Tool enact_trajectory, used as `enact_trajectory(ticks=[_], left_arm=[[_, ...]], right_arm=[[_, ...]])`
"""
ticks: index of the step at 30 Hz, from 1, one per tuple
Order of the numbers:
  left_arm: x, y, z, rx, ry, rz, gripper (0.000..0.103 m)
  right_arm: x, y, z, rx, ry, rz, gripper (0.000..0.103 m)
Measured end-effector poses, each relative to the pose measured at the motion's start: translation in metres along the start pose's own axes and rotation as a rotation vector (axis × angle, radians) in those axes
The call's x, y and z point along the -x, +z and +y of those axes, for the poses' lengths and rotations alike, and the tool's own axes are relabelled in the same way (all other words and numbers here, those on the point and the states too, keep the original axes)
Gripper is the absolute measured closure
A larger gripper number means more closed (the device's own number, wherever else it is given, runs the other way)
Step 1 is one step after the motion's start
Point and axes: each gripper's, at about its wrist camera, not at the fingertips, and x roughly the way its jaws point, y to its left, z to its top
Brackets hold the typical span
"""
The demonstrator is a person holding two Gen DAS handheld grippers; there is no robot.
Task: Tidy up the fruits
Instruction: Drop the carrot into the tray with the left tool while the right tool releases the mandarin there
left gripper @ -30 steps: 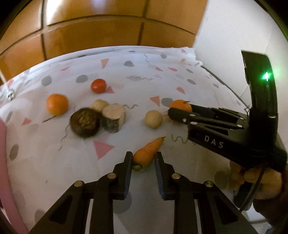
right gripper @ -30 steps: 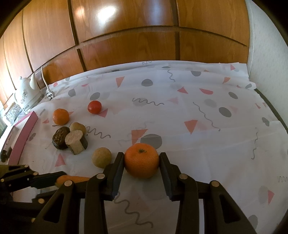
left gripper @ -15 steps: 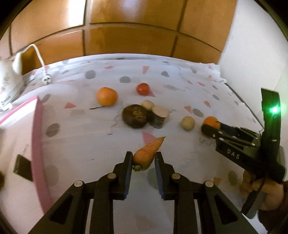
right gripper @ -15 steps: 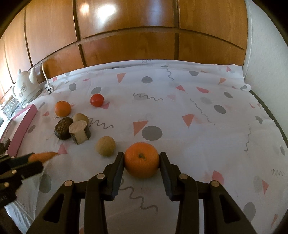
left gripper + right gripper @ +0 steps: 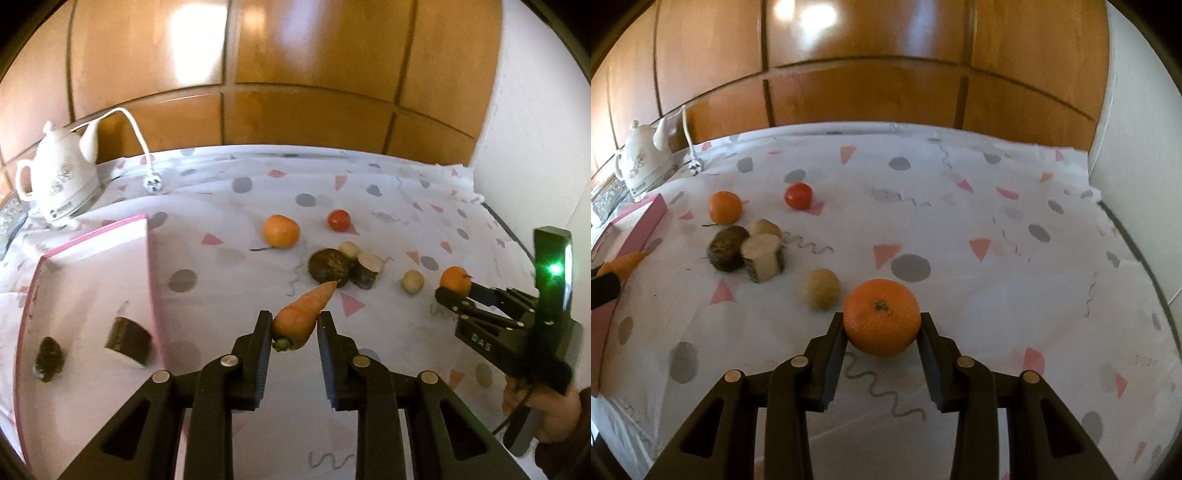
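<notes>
My left gripper (image 5: 294, 325) is shut on a carrot (image 5: 303, 314) and holds it above the cloth, just right of a pink-rimmed white tray (image 5: 149, 258). The tray holds two dark pieces (image 5: 127, 341). My right gripper (image 5: 882, 326) is shut on a tangerine (image 5: 882, 316), lifted over the cloth; it also shows in the left wrist view (image 5: 456, 291). On the cloth lie a second tangerine (image 5: 280, 230), a tomato (image 5: 339, 220), a dark round fruit (image 5: 328, 266), a cut log-like piece (image 5: 367, 269) and a pale ball (image 5: 412, 281).
A white kettle (image 5: 59, 181) with cord and plug (image 5: 153, 184) stands at the back left. Wooden panels (image 5: 295, 74) rise behind the table. A white wall (image 5: 535, 110) borders the right side. The patterned tablecloth (image 5: 997, 277) covers the table.
My left gripper has lifted the carrot and swung left, bringing the tray and kettle into view. My right gripper has raised the tangerine slightly and pulled back.
</notes>
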Motion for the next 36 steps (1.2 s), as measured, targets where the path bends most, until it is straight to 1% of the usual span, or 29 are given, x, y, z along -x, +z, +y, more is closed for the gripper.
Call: enact_trajectory(ticks=[5, 7, 10, 12, 16, 17, 21, 22, 24, 26, 28, 29, 30, 31, 32, 33, 35, 36], left_arm=[[0.009, 0.000, 0.027, 0.069, 0.037, -0.013, 0.078], [0.013, 0.000, 0.038, 0.096, 0.057, -0.018, 0.078], [0.021, 0.000, 0.061, 0.144, 0.098, -0.034, 0.078], [0.026, 0.001, 0.081, 0.178, 0.139, -0.046, 0.078], [0.034, -0.001, 0.120, 0.239, 0.228, -0.064, 0.078], [0.036, -0.003, 0.133, 0.261, 0.255, -0.063, 0.078], [0.040, -0.009, 0.164, 0.327, 0.320, -0.058, 0.077], [0.041, -0.011, 0.170, 0.342, 0.334, -0.056, 0.077], [0.043, -0.015, 0.180, 0.380, 0.351, -0.055, 0.077], [0.046, -0.018, 0.186, 0.402, 0.368, -0.058, 0.072], [0.050, -0.021, 0.188, 0.409, 0.389, -0.064, 0.054], [0.052, -0.023, 0.188, 0.411, 0.402, -0.067, 0.050], [0.053, -0.023, 0.188, 0.412, 0.410, -0.071, 0.042], [0.054, -0.023, 0.187, 0.411, 0.418, -0.077, 0.039], [0.056, -0.023, 0.187, 0.409, 0.430, -0.083, 0.039], [0.058, -0.023, 0.186, 0.403, 0.440, -0.087, 0.039], [0.061, -0.024, 0.184, 0.401, 0.443, -0.092, 0.037], [0.062, -0.025, 0.182, 0.400, 0.431, -0.094, 0.035]], right_arm=[[0.023, 0.011, 0.023, 0.060, 0.027, -0.050, 0.065], [0.030, 0.016, 0.034, 0.077, 0.061, -0.061, 0.065], [0.038, 0.024, 0.055, 0.102, 0.154, -0.063, 0.065], [0.041, 0.029, 0.073, 0.121, 0.222, -0.057, 0.065], [0.042, 0.036, 0.121, 0.189, 0.373, -0.035, 0.065], [0.041, 0.036, 0.132, 0.205, 0.402, -0.026, 0.065], [0.041, 0.036, 0.180, 0.275, 0.515, 0.010, 0.065], [0.041, 0.036, 0.195, 0.299, 0.547, 0.018, 0.065], [0.042, 0.034, 0.216, 0.324, 0.584, 0.035, 0.065], [0.039, 0.032, 0.236, 0.348, 0.610, 0.057, 0.064], [0.037, 0.028, 0.252, 0.379, 0.617, 0.062, 0.064], [0.037, 0.027, 0.256, 0.384, 0.621, 0.065, 0.063], [0.036, 0.027, 0.259, 0.384, 0.627, 0.068, 0.059], [0.036, 0.026, 0.261, 0.381, 0.624, 0.063, 0.055], [0.037, 0.026, 0.262, 0.376, 0.613, 0.049, 0.047], [0.040, 0.026, 0.259, 0.368, 0.609, 0.038, 0.040], [0.040, 0.026, 0.257, 0.357, 0.600, 0.024, 0.039], [0.041, 0.026, 0.257, 0.357, 0.591, 0.019, 0.039]])
